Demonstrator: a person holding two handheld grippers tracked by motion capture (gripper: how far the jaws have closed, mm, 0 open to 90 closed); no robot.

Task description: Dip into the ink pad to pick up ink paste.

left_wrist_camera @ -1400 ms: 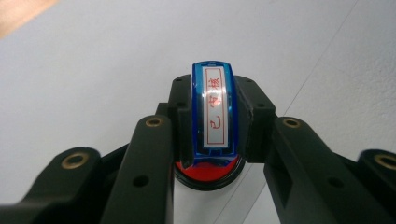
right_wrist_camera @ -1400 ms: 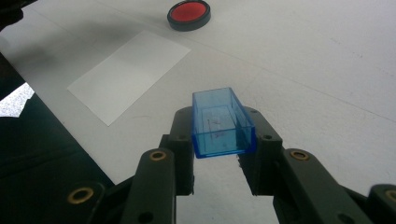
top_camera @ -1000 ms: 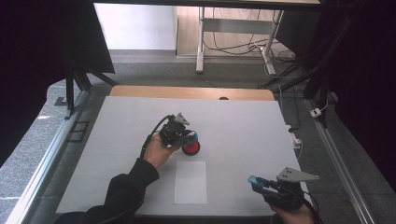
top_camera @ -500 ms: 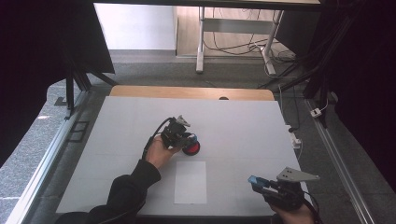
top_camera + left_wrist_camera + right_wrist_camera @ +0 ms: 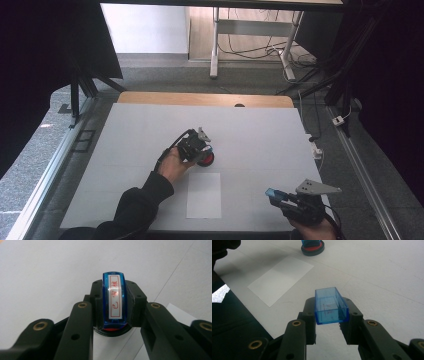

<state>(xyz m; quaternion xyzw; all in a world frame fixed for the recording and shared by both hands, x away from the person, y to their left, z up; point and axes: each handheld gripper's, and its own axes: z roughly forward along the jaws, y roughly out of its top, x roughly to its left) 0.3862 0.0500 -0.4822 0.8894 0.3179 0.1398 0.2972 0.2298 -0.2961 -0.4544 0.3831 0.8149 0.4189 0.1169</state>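
My left gripper (image 5: 199, 148) is shut on a blue stamp (image 5: 115, 300) whose white label carries red characters. The stamp's lower end stands on a round red ink pad (image 5: 206, 159) with a black rim, near the table's middle. The same stamp (image 5: 310, 242) and ink pad (image 5: 312, 250) lie far off in the right gripper view. At the near right edge, my right gripper (image 5: 274, 194) is shut on a clear blue stamp cap (image 5: 330, 306), held above the table with its open side up. A white paper sheet (image 5: 204, 195) lies between the two grippers.
The white table top (image 5: 260, 135) has a wooden strip along its far edge. Metal rails run down both sides. A desk frame and cables stand on the floor beyond. A dark sleeve (image 5: 135, 210) reaches in from the bottom left.
The left gripper with the stamp has shifted slightly down and toward me over the ink pad. The right gripper and the cap have kept still.
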